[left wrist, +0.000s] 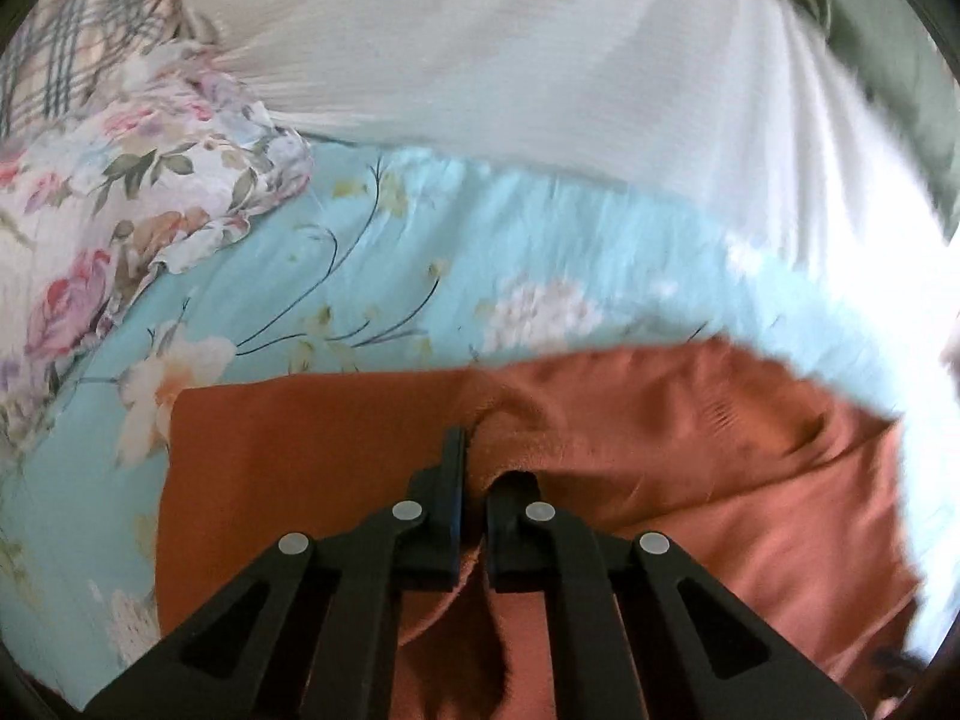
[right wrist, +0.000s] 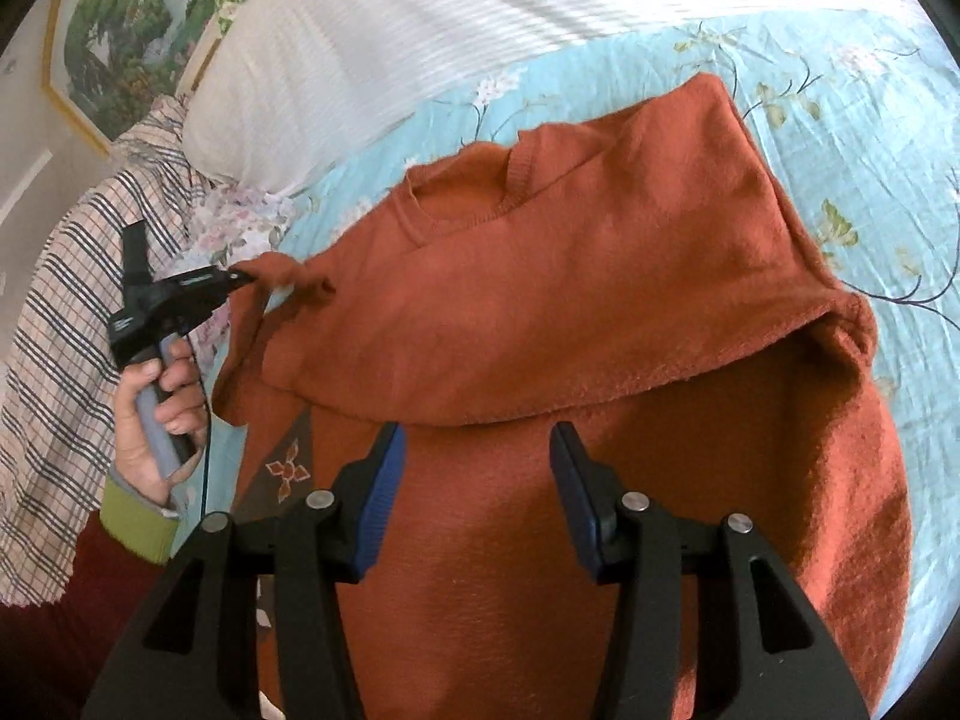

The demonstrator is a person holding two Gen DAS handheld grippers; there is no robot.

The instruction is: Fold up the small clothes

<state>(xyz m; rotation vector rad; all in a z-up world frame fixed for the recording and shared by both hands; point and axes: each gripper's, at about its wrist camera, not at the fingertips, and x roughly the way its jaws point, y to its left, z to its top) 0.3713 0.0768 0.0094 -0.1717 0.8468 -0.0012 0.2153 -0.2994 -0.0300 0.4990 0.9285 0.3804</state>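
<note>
Rust sweater (right wrist: 540, 312) half-folded on the floral bedsheet (right wrist: 840, 138)
Left gripper (right wrist: 240, 277) pinches a bunched corner of it (lifted clear); right gripper (right wrist: 474, 450) hovers above, jaws apart, holding nothing.

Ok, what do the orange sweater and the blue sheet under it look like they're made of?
The orange sweater looks like a soft knit, maybe wool or fleece: matte fuzzy nap, ribbed collar. The blue sheet looks like thin woven cotton, smooth with fine creases and a printed flower pattern. Neither fibre is certain from looks alone.
</note>
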